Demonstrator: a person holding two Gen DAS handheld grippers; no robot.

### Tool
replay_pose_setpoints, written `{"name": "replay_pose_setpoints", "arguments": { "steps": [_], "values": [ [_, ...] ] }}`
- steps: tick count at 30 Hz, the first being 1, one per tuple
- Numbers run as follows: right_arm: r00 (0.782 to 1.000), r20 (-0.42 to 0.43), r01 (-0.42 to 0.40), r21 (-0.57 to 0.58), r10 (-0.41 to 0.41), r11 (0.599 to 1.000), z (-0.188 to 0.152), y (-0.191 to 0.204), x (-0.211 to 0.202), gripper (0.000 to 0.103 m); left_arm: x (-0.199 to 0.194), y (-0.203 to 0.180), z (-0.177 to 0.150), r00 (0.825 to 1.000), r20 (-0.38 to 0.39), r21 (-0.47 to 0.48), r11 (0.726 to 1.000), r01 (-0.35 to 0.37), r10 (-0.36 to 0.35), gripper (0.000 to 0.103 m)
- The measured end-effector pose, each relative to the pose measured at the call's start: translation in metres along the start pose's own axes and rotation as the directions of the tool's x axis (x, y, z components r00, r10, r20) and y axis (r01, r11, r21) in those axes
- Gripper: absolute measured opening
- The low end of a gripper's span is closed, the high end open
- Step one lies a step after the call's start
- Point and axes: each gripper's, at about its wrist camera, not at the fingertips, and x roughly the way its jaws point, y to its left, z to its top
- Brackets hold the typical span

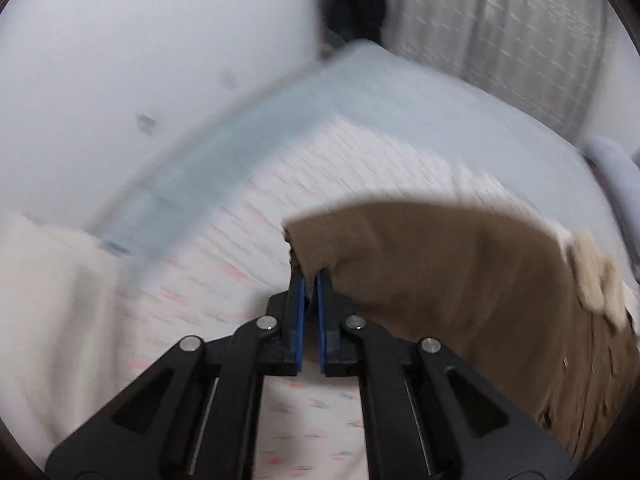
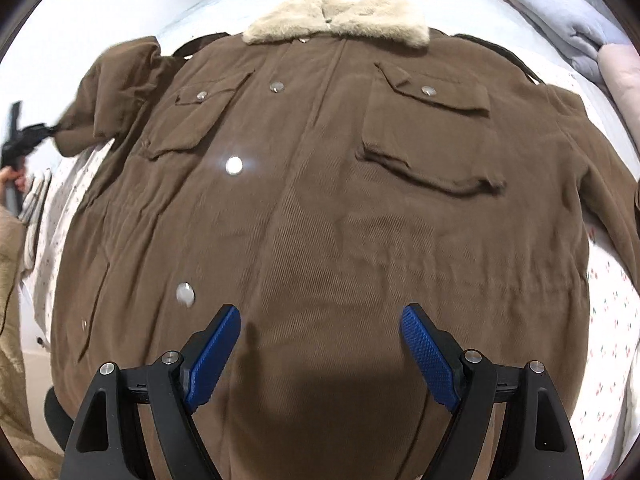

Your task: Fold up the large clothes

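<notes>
A large brown corduroy jacket (image 2: 320, 208) with a cream fur collar (image 2: 336, 20) lies front-up and spread out on a bed. My right gripper (image 2: 320, 324) is open and empty, hovering just above the jacket's lower front. My left gripper (image 1: 310, 280) is shut on the cuff of the jacket's left sleeve (image 1: 440, 264) and holds it lifted off the bed; it also shows at the left edge of the right wrist view (image 2: 48, 130), with the sleeve (image 2: 116, 92) bunched beside it. The left wrist view is motion-blurred.
The bed has a white sheet with small red print (image 1: 248, 248) and a pale blue cover (image 1: 400, 92) at its far end. A grey and pink folded bundle (image 2: 560, 12) lies at the far right. A cream blanket (image 1: 40, 288) lies left. Curtains (image 1: 500, 20) hang behind.
</notes>
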Motion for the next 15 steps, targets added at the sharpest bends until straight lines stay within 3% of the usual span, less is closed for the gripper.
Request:
{"name": "replay_pose_setpoints", "arguments": {
  "steps": [2, 3, 4, 6, 7, 8, 9, 10, 13, 15],
  "values": [
    [1.000, 0.008, -0.008, -0.002, 0.008, 1.000, 0.003, 0.001, 0.000, 0.085, -0.017, 0.014, 0.018, 0.993, 0.027, -0.009, 0.993, -0.115, 0.115, 0.006],
    [1.000, 0.011, -0.011, -0.001, 0.011, 1.000, 0.005, 0.001, 0.001, 0.085, -0.023, 0.025, 0.029, 0.974, 0.038, -0.013, 0.975, -0.222, 0.222, 0.006],
    [1.000, 0.012, -0.015, 0.001, 0.015, 1.000, 0.005, 0.001, 0.002, 0.085, -0.023, 0.032, 0.034, 0.959, 0.036, -0.016, 0.960, -0.279, 0.280, 0.005],
    [1.000, 0.012, -0.025, 0.008, 0.025, 1.000, 0.005, 0.002, 0.004, 0.085, -0.018, 0.044, 0.039, 0.893, 0.014, -0.001, 0.893, -0.450, 0.449, 0.008],
    [0.999, 0.011, -0.032, 0.012, 0.032, 0.999, 0.004, 0.002, 0.006, 0.085, -0.017, 0.049, 0.040, 0.877, 0.006, 0.002, 0.877, -0.481, 0.481, 0.020],
    [0.999, 0.011, -0.036, 0.013, 0.036, 0.999, 0.003, 0.002, 0.006, 0.085, -0.020, 0.051, 0.036, 0.892, 0.007, -0.010, 0.892, -0.453, 0.453, 0.030],
    [0.999, 0.011, -0.039, 0.014, 0.038, 0.999, 0.002, 0.003, 0.007, 0.085, -0.023, 0.049, 0.030, 0.906, 0.009, -0.017, 0.906, -0.423, 0.423, 0.055],
    [0.999, 0.011, -0.040, 0.016, 0.040, 0.999, 0.002, 0.003, 0.008, 0.085, -0.024, 0.046, 0.022, 0.930, 0.008, -0.025, 0.930, -0.367, 0.368, 0.072],
    [0.999, 0.007, -0.037, 0.028, 0.036, 0.999, 0.003, 0.000, 0.009, 0.085, -0.008, 0.026, 0.003, 0.976, -0.020, 0.035, 0.976, -0.217, 0.217, 0.073],
    [1.000, 0.011, -0.030, 0.039, 0.030, 0.999, 0.004, -0.002, 0.007, 0.085, 0.006, -0.005, -0.012, 0.987, -0.062, 0.095, 0.985, -0.143, 0.149, 0.073]
  ]
}}
